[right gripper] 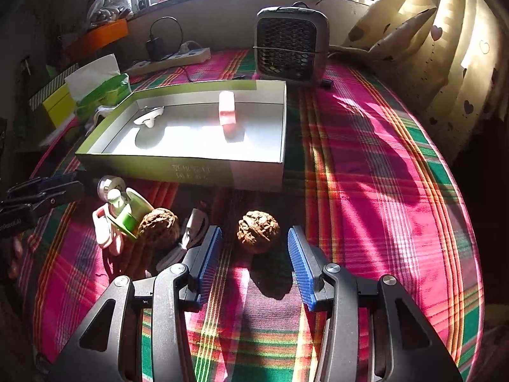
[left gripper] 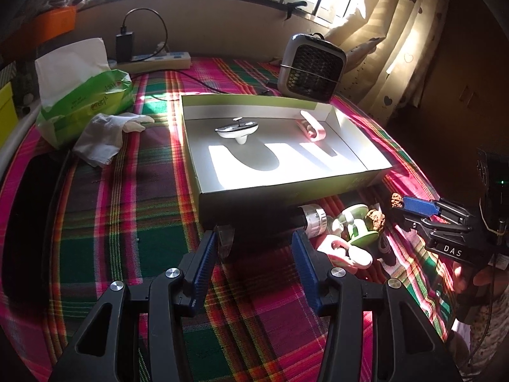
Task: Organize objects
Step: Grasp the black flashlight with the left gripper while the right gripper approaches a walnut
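Left wrist view: the left gripper (left gripper: pixel 254 248) hangs wide open and empty, near the cardboard box (left gripper: pixel 286 187), which already holds a white gadget (left gripper: pixel 237 129) and a pink clip (left gripper: pixel 310 127).

Right wrist view: the right gripper (right gripper: pixel 254 248) is wide open, empty, with 1 walnut (right gripper: pixel 258 229) between its pads (right gripper: pixel 299 264). Best to centre it, then close gently; the second walnut (right gripper: pixel 158 222) lies left.

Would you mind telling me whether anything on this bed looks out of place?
A crumpled white cloth lies loose beside the tissue pack. Small items, including two walnuts, sit heaped outside the box, which holds only two things.
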A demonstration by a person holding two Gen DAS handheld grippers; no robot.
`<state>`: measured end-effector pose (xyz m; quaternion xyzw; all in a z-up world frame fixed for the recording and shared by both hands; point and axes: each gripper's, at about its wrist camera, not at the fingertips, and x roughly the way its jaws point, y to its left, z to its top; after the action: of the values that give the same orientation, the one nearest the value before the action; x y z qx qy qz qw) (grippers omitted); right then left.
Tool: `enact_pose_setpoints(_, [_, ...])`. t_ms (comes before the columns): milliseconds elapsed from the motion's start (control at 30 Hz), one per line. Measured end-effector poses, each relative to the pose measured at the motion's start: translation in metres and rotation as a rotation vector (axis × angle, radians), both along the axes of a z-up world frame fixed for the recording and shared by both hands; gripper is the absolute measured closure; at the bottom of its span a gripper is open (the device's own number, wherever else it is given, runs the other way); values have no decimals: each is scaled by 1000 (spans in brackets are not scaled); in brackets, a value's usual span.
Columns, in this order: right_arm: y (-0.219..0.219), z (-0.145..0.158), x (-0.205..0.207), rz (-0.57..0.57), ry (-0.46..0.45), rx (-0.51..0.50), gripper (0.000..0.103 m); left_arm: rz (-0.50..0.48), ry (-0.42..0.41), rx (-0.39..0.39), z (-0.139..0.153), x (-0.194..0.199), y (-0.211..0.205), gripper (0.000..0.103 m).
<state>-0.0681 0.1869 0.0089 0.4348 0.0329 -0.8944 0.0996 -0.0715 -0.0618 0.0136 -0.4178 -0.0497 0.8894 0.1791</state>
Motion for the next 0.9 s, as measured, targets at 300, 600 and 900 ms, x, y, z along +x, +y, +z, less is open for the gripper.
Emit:
enact_pose_setpoints(300, [2, -5, -3, 3, -13, 11, 58, -57, -2, 9, 3, 18, 9, 56])
enact_pose_setpoints(600, [1, -6, -4, 6, -5, 29, 58, -43, 58, -47, 13, 20, 11, 56])
enact_pose_setpoints(900, [1, -6, -5, 6, -5, 31, 58, -86, 30, -71, 2, 2, 17, 56])
